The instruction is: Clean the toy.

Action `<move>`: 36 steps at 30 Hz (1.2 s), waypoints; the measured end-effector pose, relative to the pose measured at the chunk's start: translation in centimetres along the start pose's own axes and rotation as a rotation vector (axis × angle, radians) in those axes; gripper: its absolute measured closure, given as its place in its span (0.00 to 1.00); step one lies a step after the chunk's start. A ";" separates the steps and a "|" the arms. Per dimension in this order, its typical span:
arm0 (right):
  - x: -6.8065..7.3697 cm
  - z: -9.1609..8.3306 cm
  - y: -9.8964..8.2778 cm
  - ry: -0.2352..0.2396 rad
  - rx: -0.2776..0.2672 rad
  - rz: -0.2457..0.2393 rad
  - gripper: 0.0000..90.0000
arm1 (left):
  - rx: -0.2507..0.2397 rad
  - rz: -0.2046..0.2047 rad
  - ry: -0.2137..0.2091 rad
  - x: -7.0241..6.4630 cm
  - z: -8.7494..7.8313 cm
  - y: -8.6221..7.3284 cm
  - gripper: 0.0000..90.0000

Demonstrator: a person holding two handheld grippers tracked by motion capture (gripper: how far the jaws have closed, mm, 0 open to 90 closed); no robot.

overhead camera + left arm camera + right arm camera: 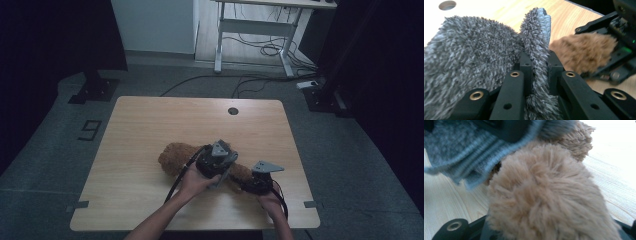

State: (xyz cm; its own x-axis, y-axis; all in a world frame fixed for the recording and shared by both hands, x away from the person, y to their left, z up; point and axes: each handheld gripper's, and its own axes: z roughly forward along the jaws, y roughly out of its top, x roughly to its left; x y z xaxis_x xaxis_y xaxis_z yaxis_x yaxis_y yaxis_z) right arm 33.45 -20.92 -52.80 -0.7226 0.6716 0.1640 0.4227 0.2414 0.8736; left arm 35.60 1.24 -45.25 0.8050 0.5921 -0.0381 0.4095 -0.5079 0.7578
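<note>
Fuzzy brown fabric (176, 156), a sock or slipper by the look of it, lies across the near middle of the table (150, 125), its grey pile lining turned out. The left gripper (539, 72) is clamped on a fold of the grey cuff (536, 35); the right gripper (257, 184) grasps the brown end (549, 202), which bulges up between its jaws. The step in hand looks like drawing the two ends apart to turn or straighten the piece. Doing it well means keeping the right end anchored low on the table while the left pulls steadily along the fabric's length, not upward, so the thin cuff fold does not slip free. The gripper views show the grey lining and ribbed edge (474, 160); the high view shows the brown outside, the two hands close together and the cable hole (233, 111) at the far edge.
</note>
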 end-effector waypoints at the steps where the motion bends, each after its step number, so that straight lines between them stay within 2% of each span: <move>1: 0.0 0.0 0.0 0.000 0.000 -0.001 0.66 | -0.008 -0.011 0.005 0.4 -0.5 -0.3 0.88; 6: -0.2 -0.1 0.0 -0.002 -0.001 0.010 0.66 | -0.021 -0.067 0.064 2.9 -3.1 -1.8 0.88; 8: -0.2 0.0 0.0 0.001 -0.002 0.008 0.66 | -0.030 -0.094 0.057 4.1 -4.0 -2.6 0.88; 10: -0.1 0.0 0.0 0.006 -0.001 0.002 0.66 | -0.038 -0.110 0.050 4.6 -4.7 -3.0 0.88; 14: 0.0 0.1 0.0 0.003 0.003 -0.002 0.66 | -0.073 -0.094 0.069 4.1 -5.7 -2.6 0.88; 17: -0.1 0.1 0.0 0.003 0.002 0.002 0.66 | -0.111 -0.068 0.046 2.6 -5.9 -1.2 0.87; 21: -0.1 0.1 0.0 0.005 0.001 0.004 0.66 | -0.136 -0.016 -0.023 -0.3 -4.7 1.3 0.87; 23: -0.1 0.1 0.0 0.005 0.001 0.008 0.66 | -0.129 -0.005 -0.072 -1.8 -3.4 2.3 0.87; 25: -0.1 0.1 0.0 0.004 -0.001 0.007 0.66 | -0.092 0.016 -0.075 -2.9 -1.4 2.9 0.87; 28: 0.0 0.0 0.0 0.004 0.000 0.005 0.66 | -0.018 0.012 -0.041 -2.8 1.5 2.7 0.87; 29: 0.0 0.0 0.0 0.006 0.000 0.005 0.66 | 0.006 -0.001 -0.033 -2.4 2.4 2.3 0.87; 30: -0.1 0.0 0.0 0.004 -0.001 0.006 0.66 | 0.012 -0.025 -0.045 -1.8 3.0 1.8 0.87; 31: -0.1 0.0 0.0 0.000 0.004 0.003 0.66 | -0.002 -0.050 -0.064 -1.3 3.2 1.4 0.87; 32: -0.1 0.1 -0.1 -0.005 0.010 0.004 0.66 | -0.009 -0.058 -0.070 -1.1 3.0 1.2 0.88; 36: -0.2 0.2 -0.1 0.007 0.004 0.011 0.66 | -0.015 -0.022 -0.017 -0.7 1.7 0.8 0.88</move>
State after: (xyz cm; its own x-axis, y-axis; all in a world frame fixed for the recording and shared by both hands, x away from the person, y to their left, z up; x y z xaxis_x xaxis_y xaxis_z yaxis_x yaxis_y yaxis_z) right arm 33.65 -20.90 -53.00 -0.7221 0.6688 0.1767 0.4326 0.2373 0.8698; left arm 36.05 -0.66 -45.67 0.8032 0.5920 -0.0658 0.4208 -0.4858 0.7661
